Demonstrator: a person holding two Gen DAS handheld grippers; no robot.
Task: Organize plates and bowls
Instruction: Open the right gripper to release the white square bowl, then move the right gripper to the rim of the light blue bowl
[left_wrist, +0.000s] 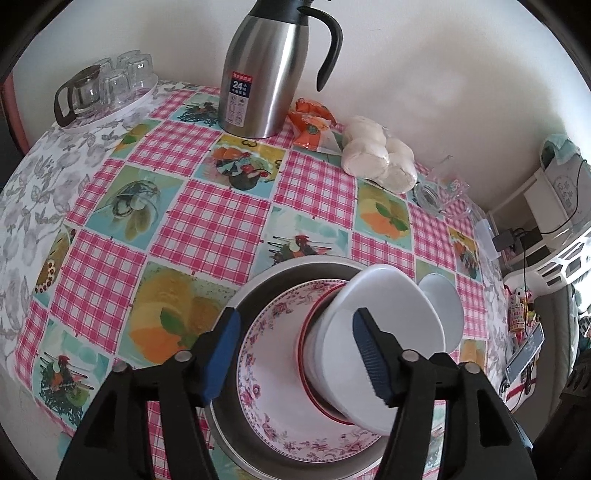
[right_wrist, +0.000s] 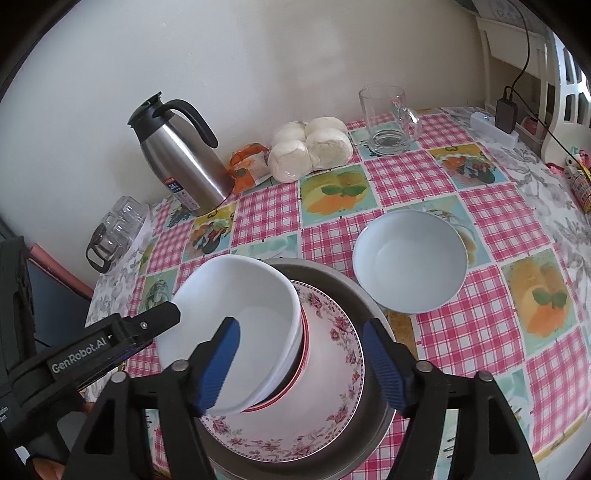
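Both grippers hang over one stack: a metal basin (right_wrist: 373, 332) holds a floral plate (right_wrist: 332, 369), on it stands a red-rimmed bowl (right_wrist: 301, 369), and a white bowl (right_wrist: 236, 332) sits tilted on top. The left gripper (left_wrist: 295, 354) has its jaws spread, with the stack between them and no pad pressing on it. The right gripper (right_wrist: 301, 362) is released too; its left finger stands in front of the white bowl, its right finger beside the basin wall. Only the right wrist view shows the inside of a second white bowl (right_wrist: 410, 262), resting alone on the checked tablecloth (right_wrist: 480, 314) ahead and to the right of that gripper; the left view shows only its edge. The right view also shows the left tool's body with the writing "GenRobot.AI". The left view gives the label on the steel thermos jug (left_wrist: 269, 74), where "24" can be read; the rest is too small.
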